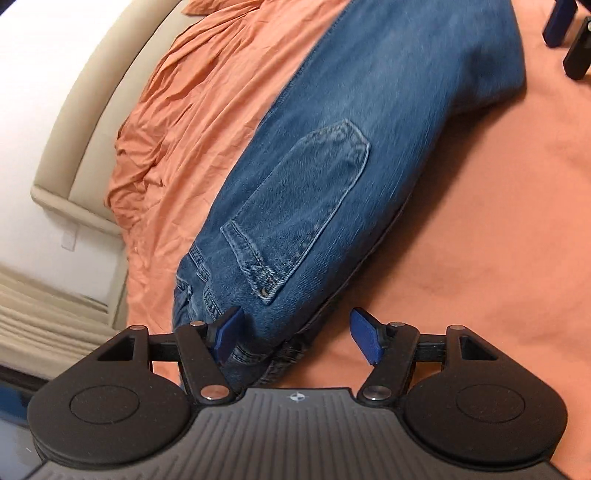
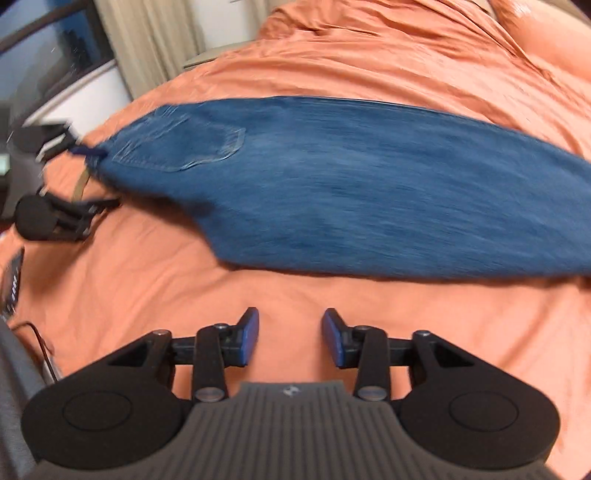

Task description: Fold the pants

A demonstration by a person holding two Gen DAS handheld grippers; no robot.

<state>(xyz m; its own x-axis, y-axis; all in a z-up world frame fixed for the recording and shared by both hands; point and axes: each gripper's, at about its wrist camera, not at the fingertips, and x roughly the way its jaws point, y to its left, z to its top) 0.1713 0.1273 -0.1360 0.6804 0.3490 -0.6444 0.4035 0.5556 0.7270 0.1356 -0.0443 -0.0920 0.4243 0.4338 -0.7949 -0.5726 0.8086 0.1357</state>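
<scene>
Blue jeans (image 1: 351, 155) lie folded lengthwise on the orange bed sheet (image 1: 498, 221), back pocket (image 1: 303, 206) up. My left gripper (image 1: 297, 338) is open, its jaws astride the waistband corner, the left pad touching the denim. In the right wrist view the jeans (image 2: 351, 192) stretch across the bed, waist to the left, blurred by motion. My right gripper (image 2: 290, 339) is open and empty over bare sheet, short of the jeans' near edge. The left gripper (image 2: 70, 210) shows at the waist end there. The right gripper's fingers (image 1: 569, 33) show at the top right of the left wrist view.
Rumpled orange bedding (image 1: 177, 110) is bunched beyond the jeans. A beige headboard (image 1: 92, 122) and white wall are at the left. Curtains (image 2: 147, 40), a dark window (image 2: 48, 48) and a cable (image 2: 40, 343) are at the bed's left side.
</scene>
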